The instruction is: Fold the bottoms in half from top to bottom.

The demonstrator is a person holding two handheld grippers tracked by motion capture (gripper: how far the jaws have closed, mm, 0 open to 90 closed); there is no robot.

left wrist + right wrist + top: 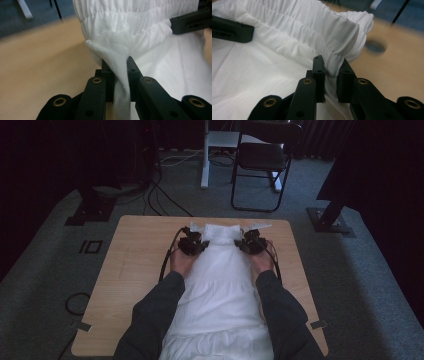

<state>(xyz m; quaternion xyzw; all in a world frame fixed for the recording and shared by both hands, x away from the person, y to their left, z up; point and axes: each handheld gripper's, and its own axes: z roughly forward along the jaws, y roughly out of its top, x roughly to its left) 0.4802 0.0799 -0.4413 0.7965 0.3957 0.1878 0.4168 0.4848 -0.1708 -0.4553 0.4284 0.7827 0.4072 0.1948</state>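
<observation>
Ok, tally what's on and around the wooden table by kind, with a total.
White gathered fabric garment: 1
Black two-jaw grippers: 2, the left gripper and the right gripper, each clamped on the garment's elastic edge
Light wooden table: 1
Black folding chair on the carpet behind: 1
Total: 5

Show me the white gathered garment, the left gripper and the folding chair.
White gathered cloth garment [220, 290], high view, its flat middle.
Left gripper [121, 62], left gripper view, between its fingertips.
Black folding chair [262, 156], high view, its seat.
</observation>
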